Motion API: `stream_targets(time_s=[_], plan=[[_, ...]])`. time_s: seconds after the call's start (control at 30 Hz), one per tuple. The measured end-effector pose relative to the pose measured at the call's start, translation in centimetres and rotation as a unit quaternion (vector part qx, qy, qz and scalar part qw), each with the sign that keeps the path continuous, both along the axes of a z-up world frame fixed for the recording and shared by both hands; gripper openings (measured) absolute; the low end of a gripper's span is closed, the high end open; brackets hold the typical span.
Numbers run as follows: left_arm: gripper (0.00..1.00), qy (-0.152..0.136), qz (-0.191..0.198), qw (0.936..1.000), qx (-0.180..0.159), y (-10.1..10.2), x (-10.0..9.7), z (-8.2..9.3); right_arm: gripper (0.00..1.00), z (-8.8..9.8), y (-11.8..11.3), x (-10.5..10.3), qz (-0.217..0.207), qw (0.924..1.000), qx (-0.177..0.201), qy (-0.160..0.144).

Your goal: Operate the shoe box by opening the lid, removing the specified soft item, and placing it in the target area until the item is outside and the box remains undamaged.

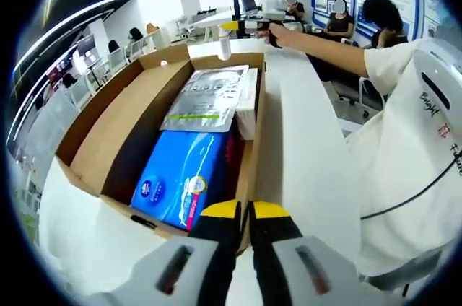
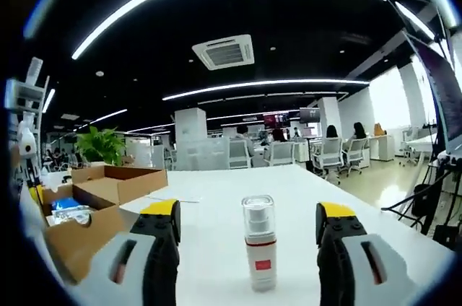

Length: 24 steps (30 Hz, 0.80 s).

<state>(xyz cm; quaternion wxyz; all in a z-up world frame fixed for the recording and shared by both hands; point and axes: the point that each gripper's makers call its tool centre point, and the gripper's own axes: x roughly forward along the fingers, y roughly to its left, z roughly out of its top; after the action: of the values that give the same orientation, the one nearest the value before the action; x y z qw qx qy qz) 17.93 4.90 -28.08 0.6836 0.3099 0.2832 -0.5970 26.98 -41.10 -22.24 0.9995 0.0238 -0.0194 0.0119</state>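
An open cardboard shoe box (image 1: 86,162) lies on the white table, its lid folded back to the left. Inside it are a blue soft pack (image 1: 180,180), a silver foil pouch (image 1: 206,100) and a white carton (image 1: 247,107). My left gripper (image 1: 245,212) is shut, with its yellow tips together over the box's near rim. My right gripper (image 2: 249,212) stands open at the far end of the table, and a small clear bottle with a red label (image 2: 258,252) is upright between its jaws. That bottle (image 1: 224,46) sits beyond the box, and the box (image 2: 86,198) lies to the right gripper's left.
The person's bare arm (image 1: 325,50) reaches along the table's right side (image 1: 303,147) and their white shirt (image 1: 411,147) fills the right. A sheet of paper (image 2: 173,198) lies by the box. Office chairs, desks and seated people are farther back.
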Motion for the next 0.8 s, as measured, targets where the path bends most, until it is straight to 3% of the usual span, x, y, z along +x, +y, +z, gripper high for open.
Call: stream_targets(time_s=[0.13, 0.23, 0.3, 0.4, 0.43, 0.47, 0.6, 0.7, 0.8], plan=[[0.04, 0.0, 0.0, 1.0, -0.002, 0.0, 0.0, 0.0, 0.91, 0.5, 0.4, -0.4, -0.004, 1.0, -0.006, -0.005], [0.05, 0.002, 0.009, 1.0, -0.001, 0.0, 0.1, 0.0, 0.9, 1.4, 0.6, -0.8, -0.013, 0.9997, -0.016, -0.017], [0.05, 0.004, 0.012, 0.9999, 0.0, 0.0, 0.1, 0.0, 0.87, 1.8, 0.2, -1.0, -0.022, 0.9994, -0.018, -0.022], [0.05, 0.005, 0.013, 0.9999, 0.002, 0.0, 0.1, 0.0, 0.73, 2.4, -0.5, -1.4, -0.046, 0.9983, -0.021, -0.028], [0.05, 0.006, 0.012, 0.9999, 0.001, 0.0, 0.1, 0.0, 0.7, 4.1, -0.7, -2.2, -0.063, 0.9962, -0.031, -0.052], [0.04, 0.004, 0.01, 0.9999, -0.001, 0.0, 0.1, 0.0, 0.7, 4.3, -0.7, -2.2, -0.065, 0.9961, -0.032, -0.051], [0.04, -0.002, 0.005, 1.0, -0.002, 0.0, 0.0, 0.0, 0.59, 6.0, 0.0, -2.7, -0.054, 0.995, -0.054, -0.064], [0.05, -0.002, 0.011, 0.9999, -0.002, 0.0, 0.0, 0.0, 0.59, 7.1, 1.5, -2.8, -0.02, 0.9965, -0.039, -0.071], [0.05, 0.0, 0.015, 0.9999, 0.0, 0.0, 0.1, 0.0, 0.6, 7.8, 3.0, -2.8, 0.003, 0.9963, -0.05, -0.07]])
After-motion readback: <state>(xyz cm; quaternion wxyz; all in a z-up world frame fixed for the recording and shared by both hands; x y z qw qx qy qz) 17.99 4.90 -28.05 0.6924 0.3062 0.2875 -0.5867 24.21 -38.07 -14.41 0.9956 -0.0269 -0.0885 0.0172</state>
